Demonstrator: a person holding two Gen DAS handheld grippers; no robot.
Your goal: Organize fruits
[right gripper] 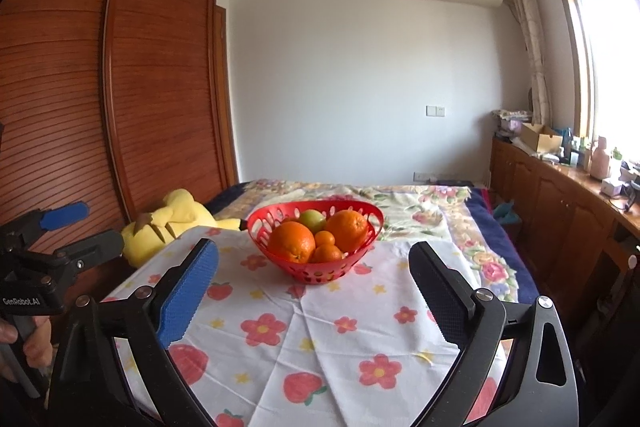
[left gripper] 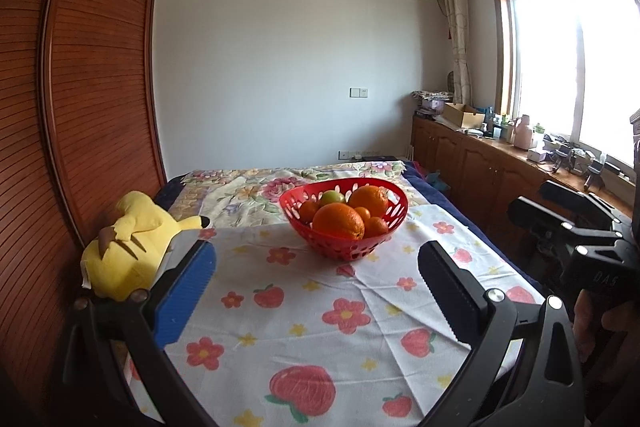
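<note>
A red slotted basket [left gripper: 345, 247] stands on the flower-and-strawberry cloth [left gripper: 280, 311] in front of both grippers. It holds two big oranges [left gripper: 338, 221] [left gripper: 369, 201], a green apple [left gripper: 332, 197] and some small tangerines [left gripper: 375, 226]. My left gripper [left gripper: 318, 250] is open and empty, short of the basket. The right wrist view shows the same basket [right gripper: 316, 273] with its oranges [right gripper: 291, 241] and apple [right gripper: 313, 219]. My right gripper [right gripper: 315, 249] is also open and empty, back from the basket. Each gripper appears at the other view's edge [left gripper: 532, 199] [right gripper: 100, 225].
A yellow plush toy [left gripper: 128, 247] lies at the cloth's left edge against a wooden slatted wardrobe [left gripper: 80, 107]. A floral bedspread [left gripper: 240, 187] stretches behind the basket. Low wooden cabinets [left gripper: 480, 167] with clutter run under the window on the right. A hand [right gripper: 24, 343] grips the left handle.
</note>
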